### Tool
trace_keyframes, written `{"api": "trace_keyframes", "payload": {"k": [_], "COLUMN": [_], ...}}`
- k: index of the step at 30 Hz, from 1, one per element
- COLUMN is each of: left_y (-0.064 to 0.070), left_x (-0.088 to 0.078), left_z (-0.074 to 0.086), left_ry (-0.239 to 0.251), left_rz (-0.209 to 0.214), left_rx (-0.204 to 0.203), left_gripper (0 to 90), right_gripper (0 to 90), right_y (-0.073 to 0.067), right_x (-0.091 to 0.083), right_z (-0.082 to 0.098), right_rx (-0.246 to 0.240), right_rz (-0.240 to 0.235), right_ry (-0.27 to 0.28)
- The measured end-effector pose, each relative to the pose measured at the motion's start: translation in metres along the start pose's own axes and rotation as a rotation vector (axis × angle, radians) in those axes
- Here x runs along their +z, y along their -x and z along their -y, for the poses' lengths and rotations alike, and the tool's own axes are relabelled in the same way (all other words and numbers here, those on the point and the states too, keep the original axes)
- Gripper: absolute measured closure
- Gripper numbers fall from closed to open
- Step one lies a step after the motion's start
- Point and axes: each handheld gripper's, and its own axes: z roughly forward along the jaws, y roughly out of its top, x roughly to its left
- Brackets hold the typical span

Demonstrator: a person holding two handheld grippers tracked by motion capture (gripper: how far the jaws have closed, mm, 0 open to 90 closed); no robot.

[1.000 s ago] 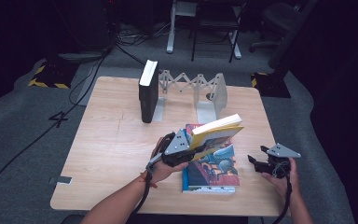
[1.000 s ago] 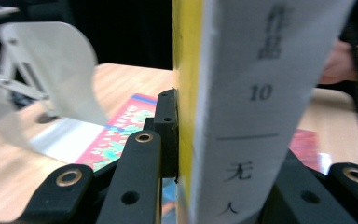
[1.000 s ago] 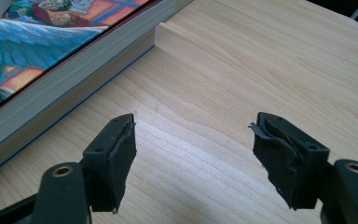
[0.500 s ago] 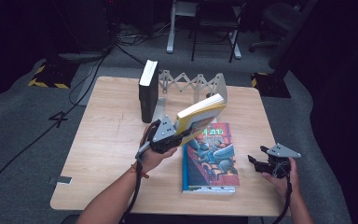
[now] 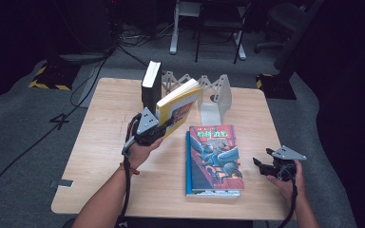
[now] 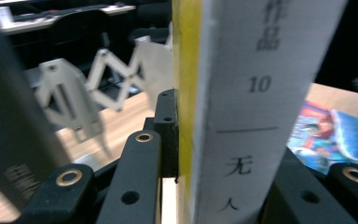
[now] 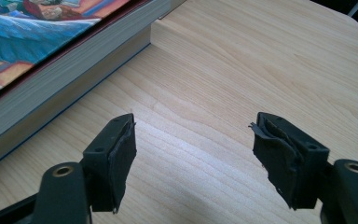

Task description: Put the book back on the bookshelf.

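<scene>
Left hand-held gripper [image 5: 164, 124] clamps yellow book [image 5: 178, 107], mid-carry toward rack [image 5: 214, 92]; next stand it beside black book [image 5: 151, 85]; right hand-held gripper [image 5: 266, 165] open, empty.

Pale matt wood-grain table [image 5: 100, 142], glossy-covered paper book [image 5: 215, 159], worn black tongs pads [image 7: 123, 156]

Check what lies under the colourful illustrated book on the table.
Under the illustrated book a second book's blue edge shows along its left side, both flat on the wooden table. The lower book's cover is hidden, so its title cannot be read.
</scene>
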Motion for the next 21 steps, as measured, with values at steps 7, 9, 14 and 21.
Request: {"api": "trace_keyframes", "payload": {"k": [7,9,14,21], "left_y": [-0.014,-0.017,-0.024,-0.033], "left_x": [0.001,0.003,0.007,0.009], "left_z": [0.011,0.015,0.022,0.028], "left_ry": [-0.031,-0.045,-0.052,-0.071], "left_rz": [-0.097,-0.127,-0.182,-0.250], "left_rx": [-0.037,-0.060,-0.107,-0.141], "left_gripper": [75.2,75.2,75.2,75.1], "right_gripper": [29.9,29.9,29.9,30.0], "right_y": [0.001,0.000,-0.004,-0.004], "right_x": [0.000,0.000,0.002,0.004], "right_z": [0.001,0.000,-0.001,0.000], "right_rx": [0.004,0.008,-0.012,-0.018], "right_rz": [0.006,-0.001,-0.008,-0.011], "right_ry": [-0.003,-0.001,-0.011,-0.021]}}
